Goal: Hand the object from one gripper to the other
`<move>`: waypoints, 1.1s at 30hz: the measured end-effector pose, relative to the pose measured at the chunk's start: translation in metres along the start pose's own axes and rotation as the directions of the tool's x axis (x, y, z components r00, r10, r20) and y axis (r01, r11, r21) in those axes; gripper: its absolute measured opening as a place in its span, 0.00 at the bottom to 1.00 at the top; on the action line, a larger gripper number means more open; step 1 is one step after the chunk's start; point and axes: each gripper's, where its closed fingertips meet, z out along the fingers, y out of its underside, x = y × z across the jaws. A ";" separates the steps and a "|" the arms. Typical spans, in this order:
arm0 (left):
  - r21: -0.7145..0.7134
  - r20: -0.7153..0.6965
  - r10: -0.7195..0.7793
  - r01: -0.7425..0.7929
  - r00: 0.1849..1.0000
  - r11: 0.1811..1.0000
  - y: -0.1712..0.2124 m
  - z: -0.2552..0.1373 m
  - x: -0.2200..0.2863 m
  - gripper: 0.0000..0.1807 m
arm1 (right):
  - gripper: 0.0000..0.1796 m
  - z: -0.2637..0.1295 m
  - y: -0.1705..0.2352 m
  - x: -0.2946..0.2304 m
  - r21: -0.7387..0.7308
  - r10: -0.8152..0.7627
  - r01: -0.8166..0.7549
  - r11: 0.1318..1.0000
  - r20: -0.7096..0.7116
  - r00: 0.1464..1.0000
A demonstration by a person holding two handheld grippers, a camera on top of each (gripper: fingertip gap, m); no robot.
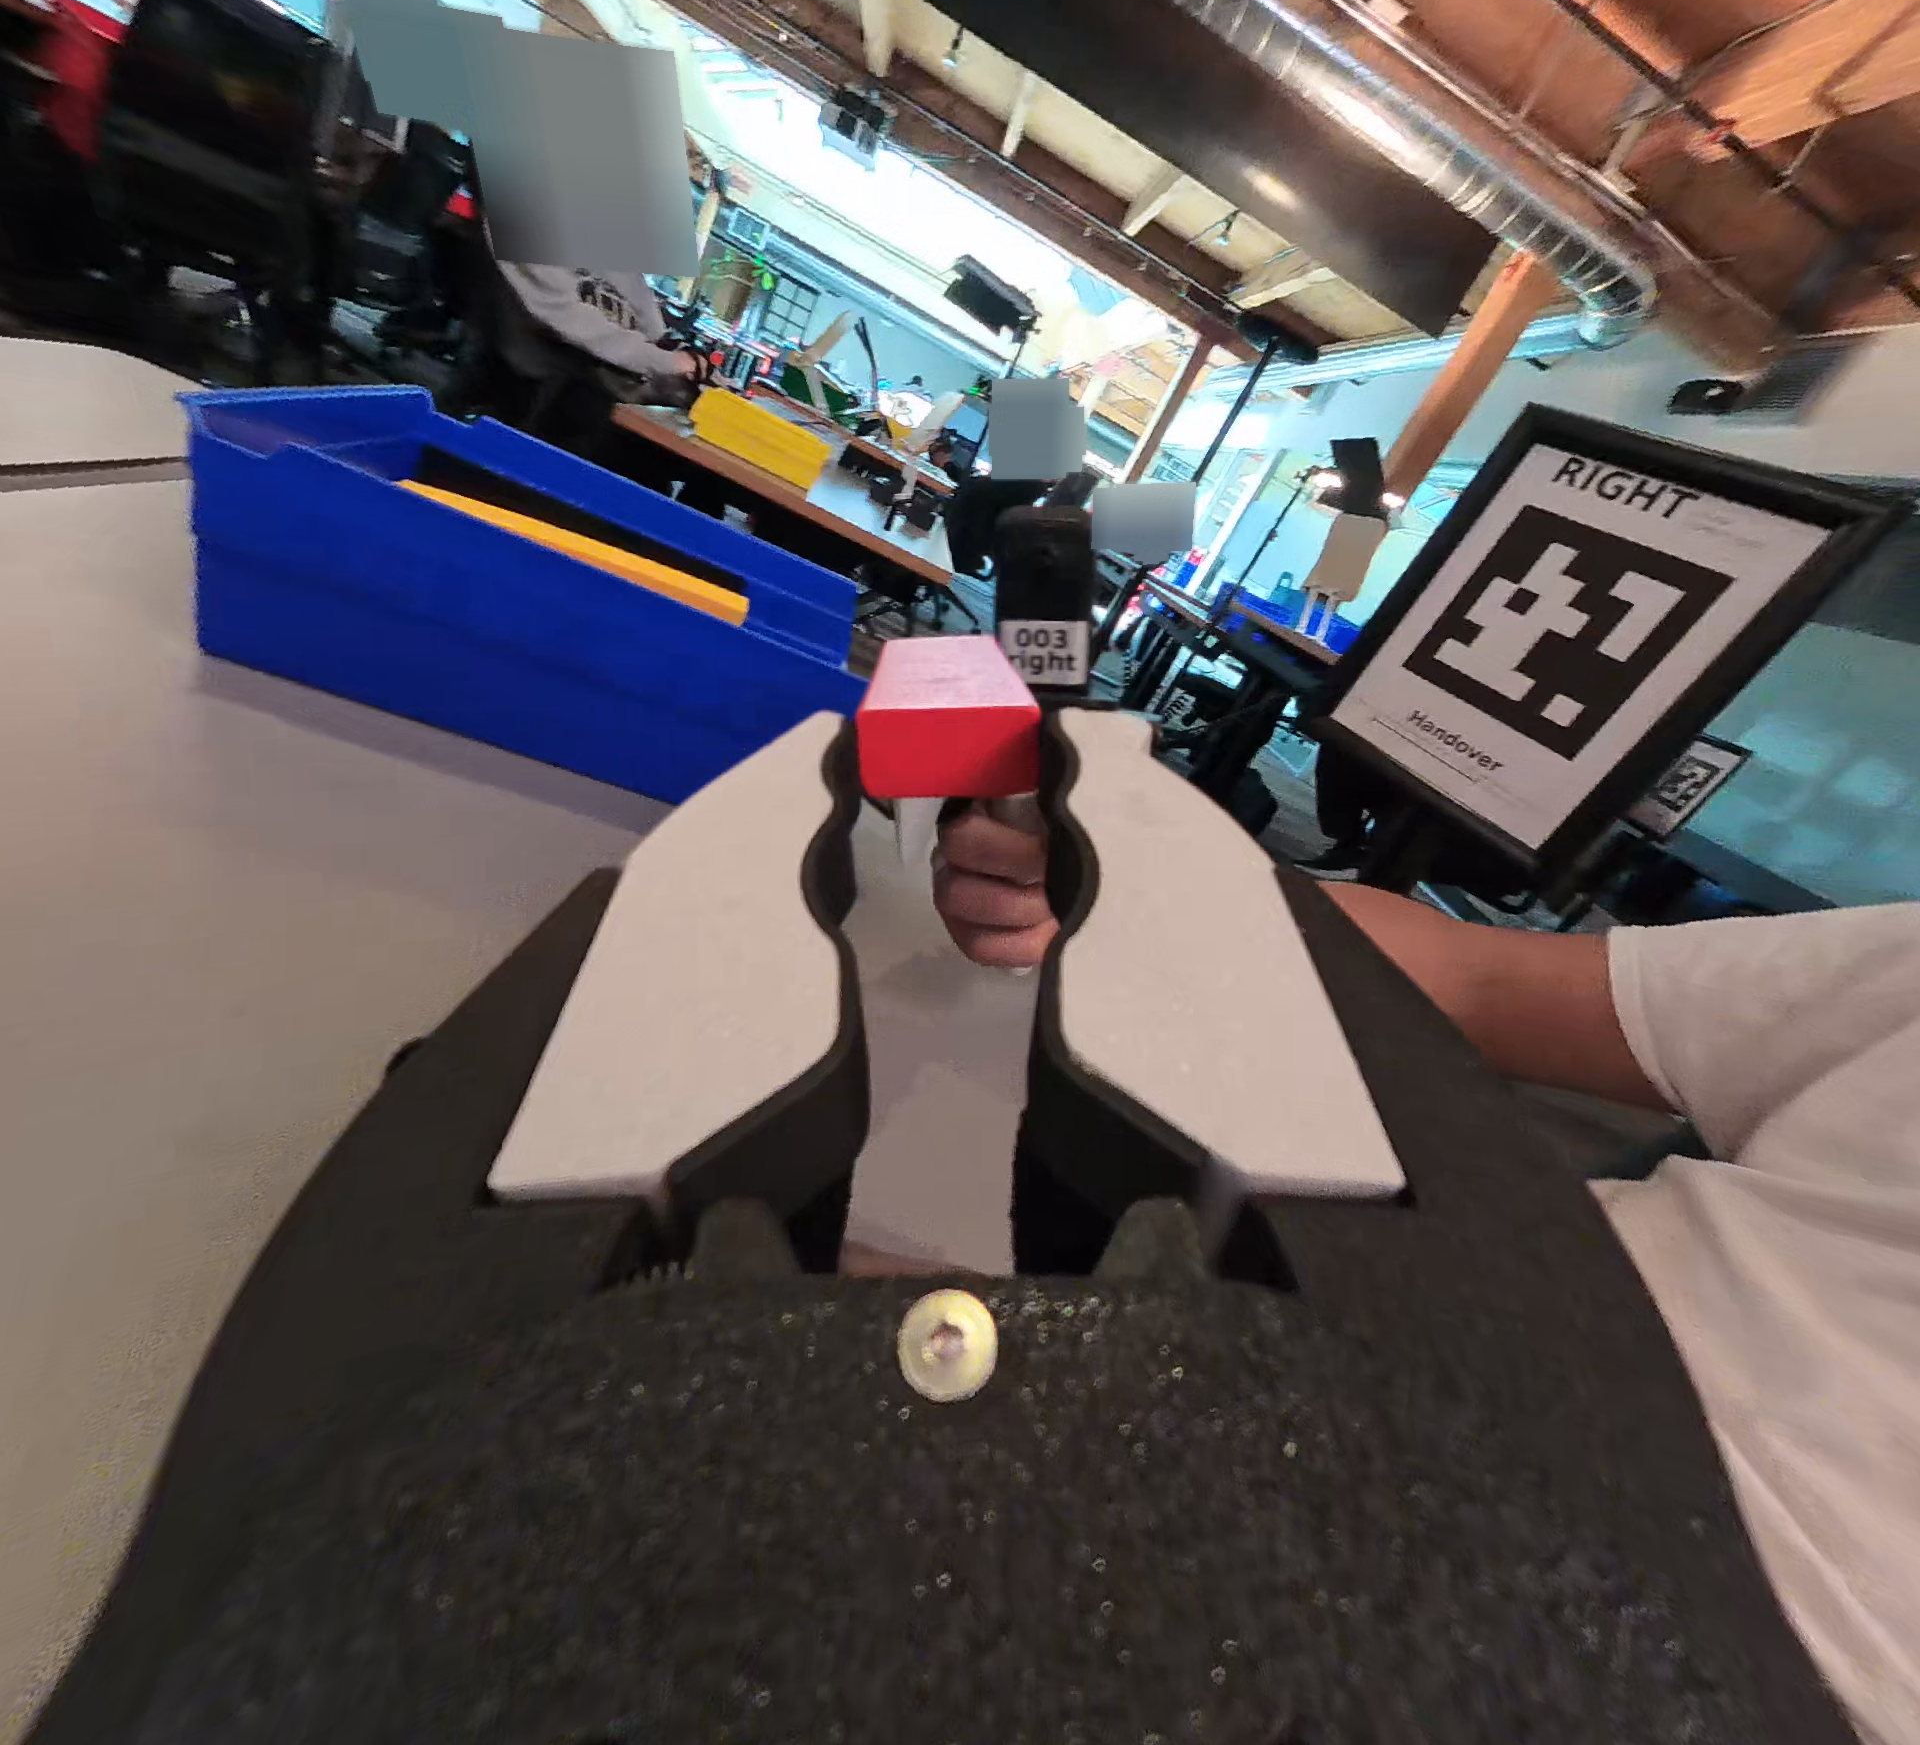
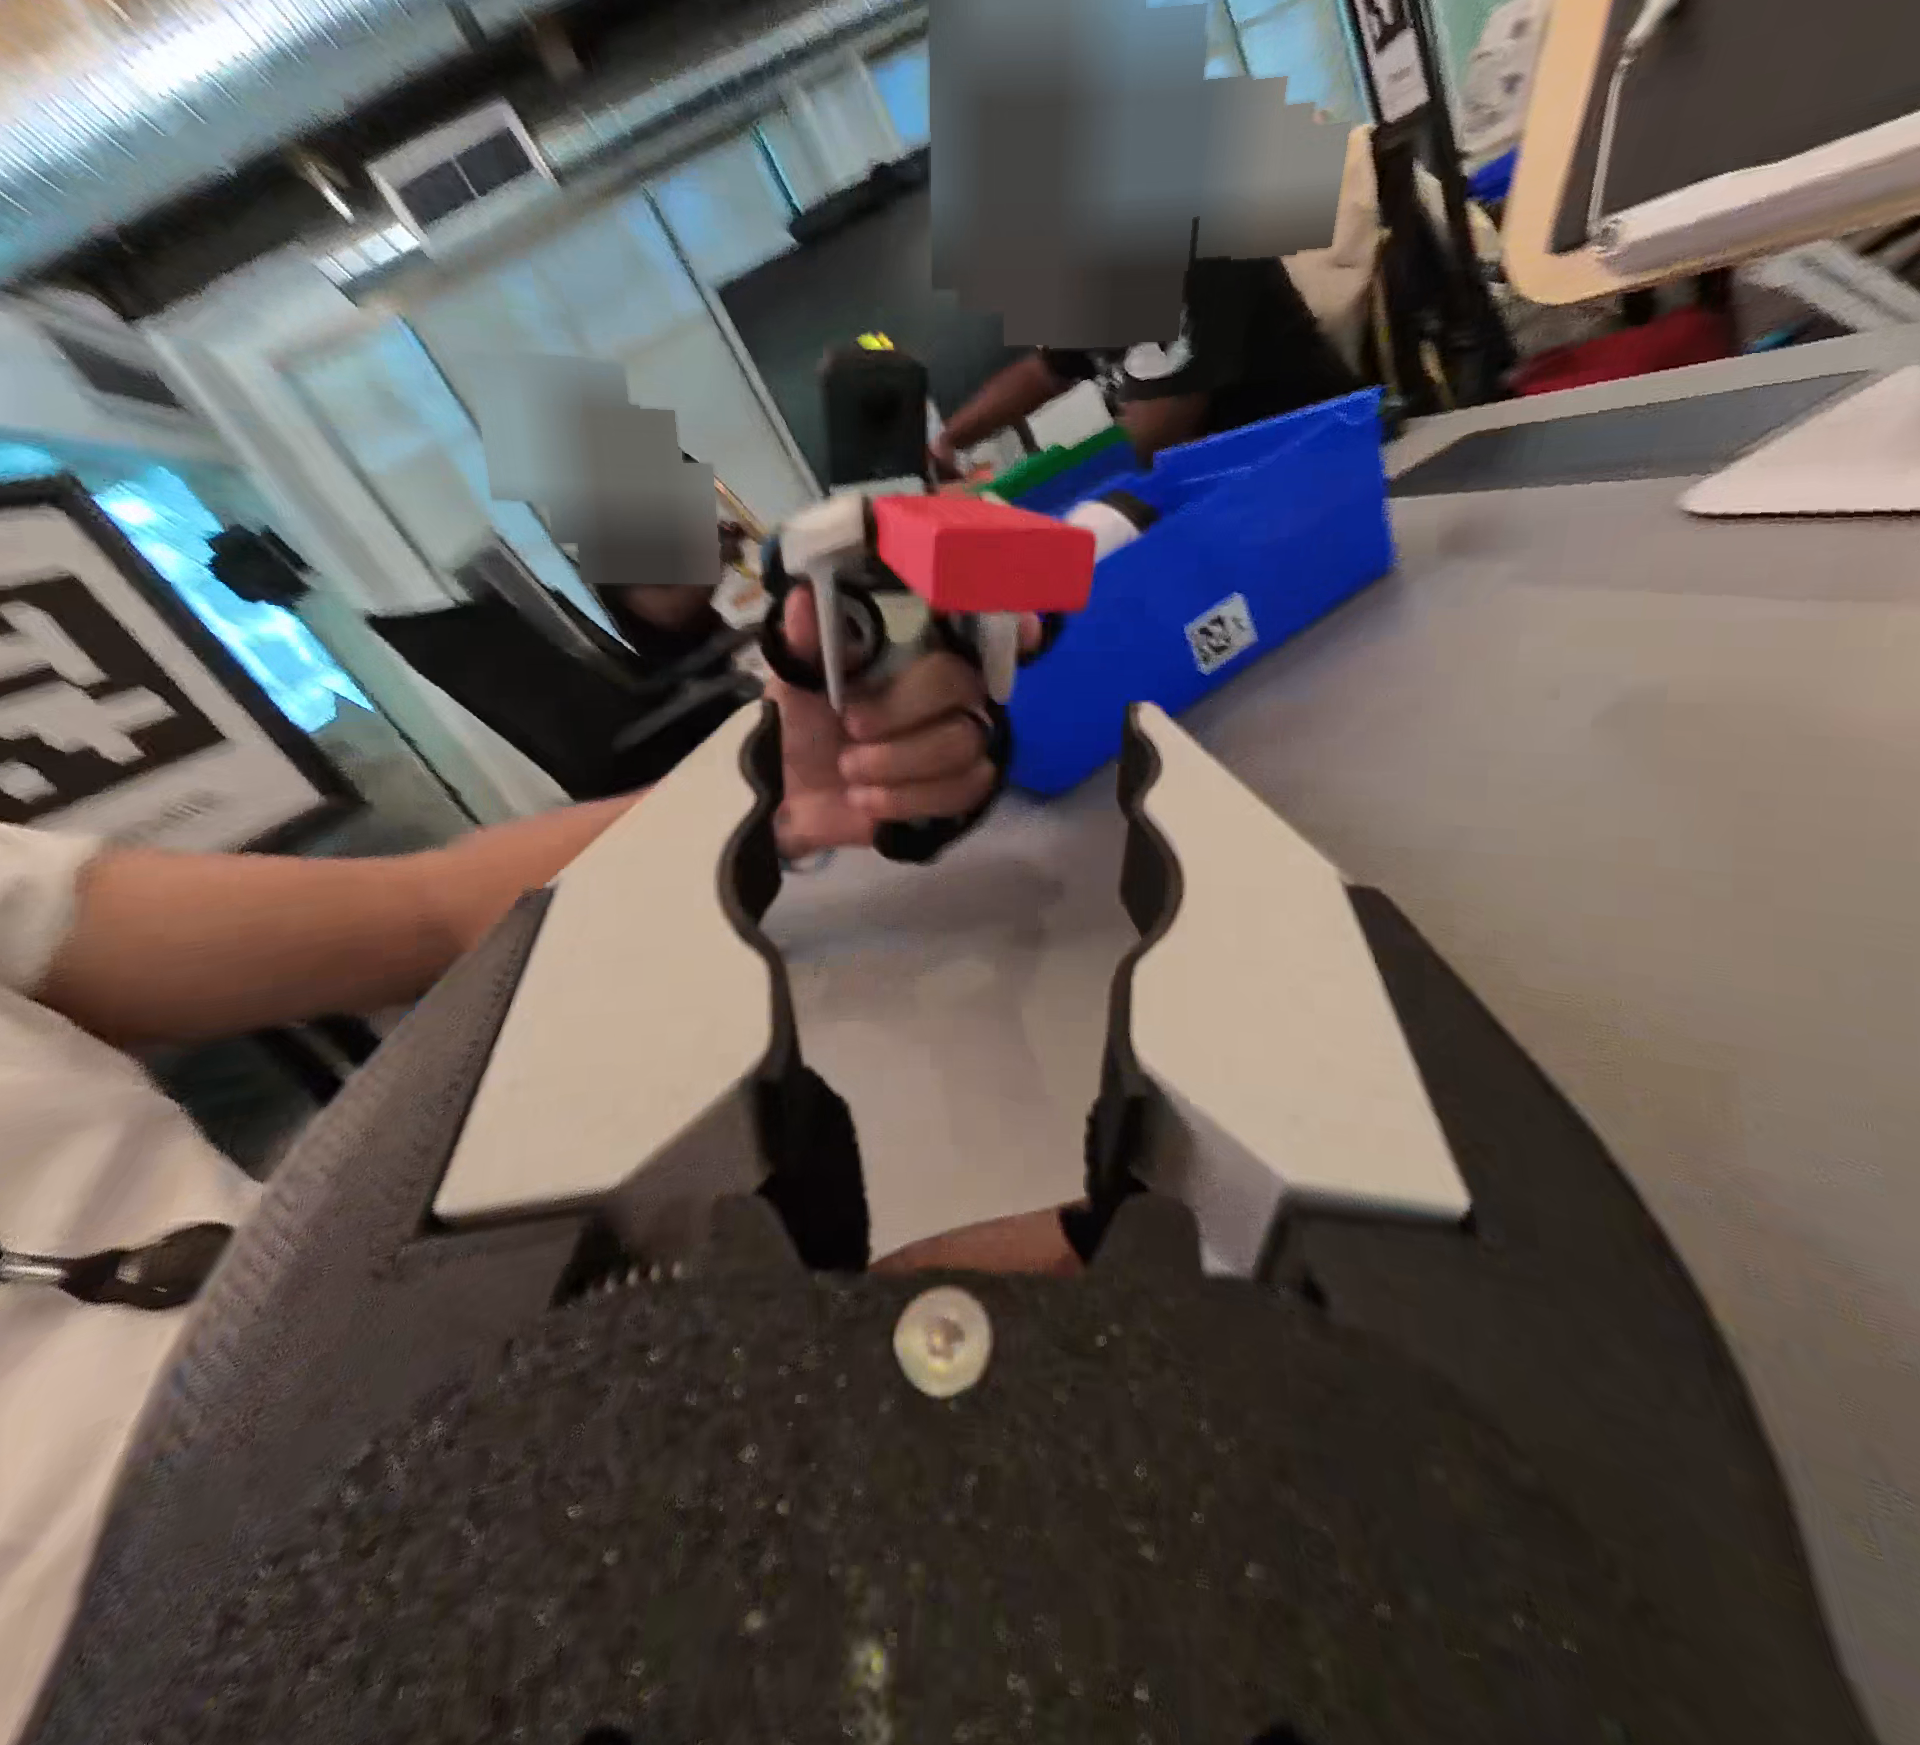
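A red rectangular block (image 1: 948, 739) is clamped between the tips of my left gripper (image 1: 943, 745), held in the air above the grey table (image 1: 260, 968). My right gripper (image 2: 954, 739) is open and empty, its jaws wide apart. It points at the red block (image 2: 987, 552), which sits farther off between the left gripper's white fingers (image 2: 821, 542), with a clear gap between. In the left wrist view the hand (image 1: 992, 895) holding the right gripper shows just behind the block; that gripper's fingers are mostly hidden.
A blue bin (image 1: 468, 594) holding a yellow piece (image 1: 582, 542) stands on the table to the left; it also shows in the right wrist view (image 2: 1247, 583). A framed marker sign (image 1: 1579, 625) stands at the right. A monitor base (image 2: 1818, 459) is at the far right. People sit at tables behind. About 8 cm separates my left fingertips from my right.
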 end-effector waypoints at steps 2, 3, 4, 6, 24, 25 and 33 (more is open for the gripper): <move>-0.012 -0.029 -0.004 0.004 1.000 1.000 0.004 0.005 0.007 0.18 | 0.36 0.002 -0.008 -0.006 0.054 0.052 -0.054 0.997 0.050 0.997; -0.016 -0.033 -0.002 0.001 0.999 1.000 0.006 0.007 0.009 0.18 | 0.36 0.004 -0.010 -0.007 0.064 0.061 -0.065 0.996 0.061 0.996; -0.024 -0.039 0.001 -0.002 0.999 1.000 0.008 0.009 0.012 0.18 | 0.36 0.005 -0.010 -0.008 0.064 0.062 -0.067 0.996 0.070 0.996; -0.053 -0.032 0.014 -0.016 0.999 0.998 0.014 0.012 0.013 0.18 | 0.32 0.008 -0.006 -0.009 0.039 0.049 -0.052 0.998 0.074 0.996; -0.319 0.422 0.183 -0.043 0.888 0.947 0.050 0.017 -0.038 0.62 | 0.19 0.004 0.011 0.037 -0.472 -0.823 0.674 0.568 -0.317 0.471; -0.347 0.442 0.206 -0.045 0.873 0.937 0.053 0.019 -0.038 0.64 | 0.19 0.006 0.013 0.036 -0.519 -0.877 0.708 0.480 -0.299 0.376; -0.407 0.495 0.258 -0.041 0.830 0.913 0.064 0.025 -0.037 0.70 | 0.19 0.030 0.025 0.008 -0.584 -0.982 0.799 0.140 -0.187 0.035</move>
